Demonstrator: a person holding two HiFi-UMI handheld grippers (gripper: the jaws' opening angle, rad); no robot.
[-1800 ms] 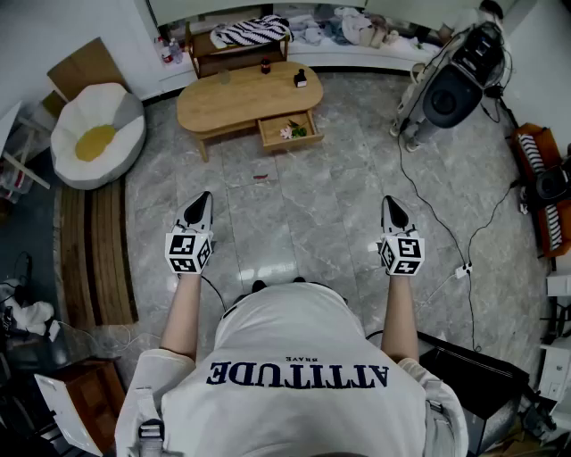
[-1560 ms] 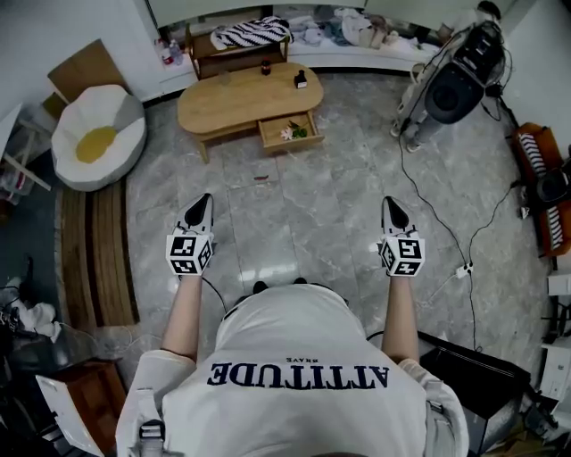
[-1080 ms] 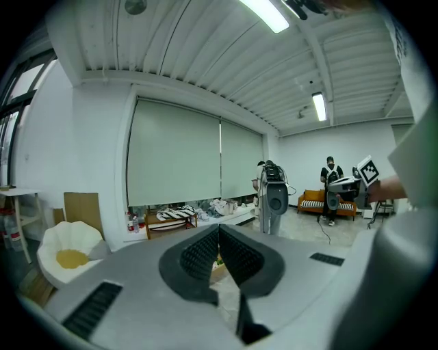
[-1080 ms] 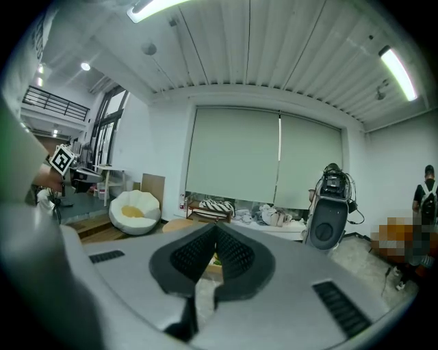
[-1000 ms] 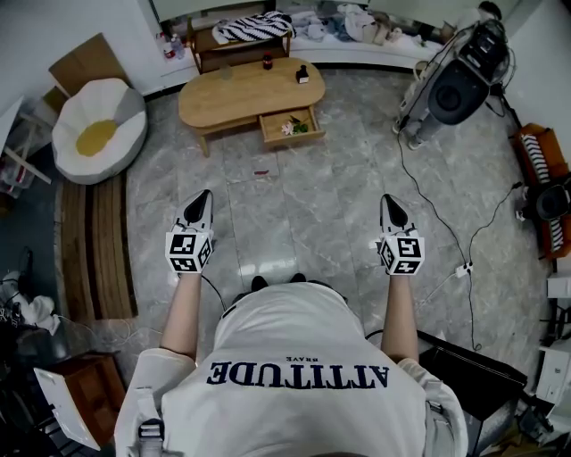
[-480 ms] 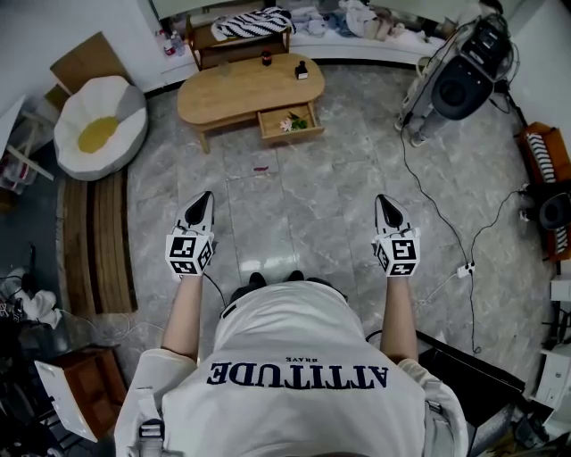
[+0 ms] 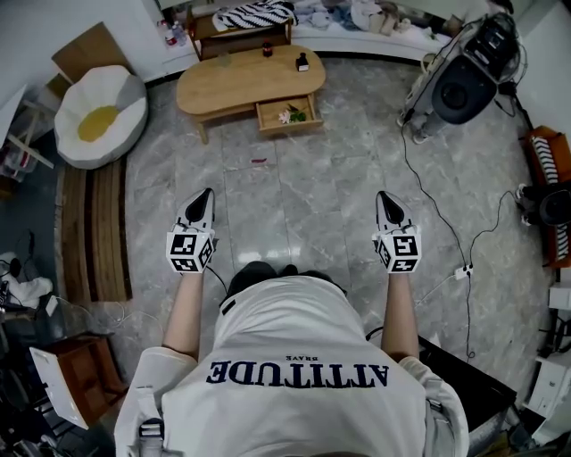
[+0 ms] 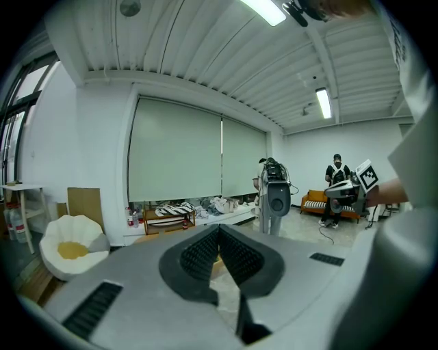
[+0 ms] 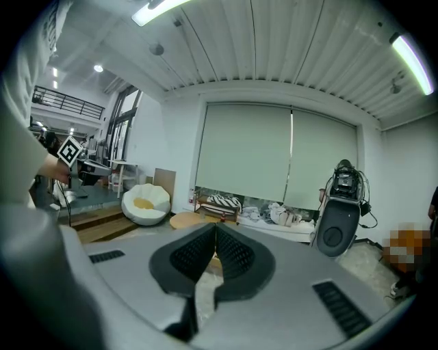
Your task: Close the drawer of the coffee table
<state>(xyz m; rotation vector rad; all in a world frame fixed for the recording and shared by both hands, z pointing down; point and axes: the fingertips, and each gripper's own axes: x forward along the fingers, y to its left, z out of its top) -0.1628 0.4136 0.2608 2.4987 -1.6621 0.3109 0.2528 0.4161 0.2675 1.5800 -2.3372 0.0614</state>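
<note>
An oval wooden coffee table (image 7: 241, 80) stands far ahead on the grey tiled floor. Its drawer (image 7: 288, 115) is pulled out toward me, with a pink and green item inside. My left gripper (image 7: 201, 200) and right gripper (image 7: 386, 202) hang side by side at waist height, both shut with nothing between the jaws, still well short of the table. In the left gripper view the shut left gripper (image 8: 219, 230) hides most of the table (image 8: 147, 239). The right gripper (image 9: 215, 230) points toward the table (image 9: 186, 219) in the right gripper view.
A white and yellow beanbag (image 7: 96, 121) sits left of the table, beside wooden steps (image 7: 94, 232). A dark machine on a stand (image 7: 459, 85) is at the right, with cables (image 7: 419, 183) trailing over the floor. A low shelf (image 7: 241, 25) stands behind the table. A small red object (image 7: 259, 161) lies on the floor.
The person has walked forward: table and beanbag sit a little higher and nearer in the head view. Both grippers stay shut and keep their places in front of the body.
</note>
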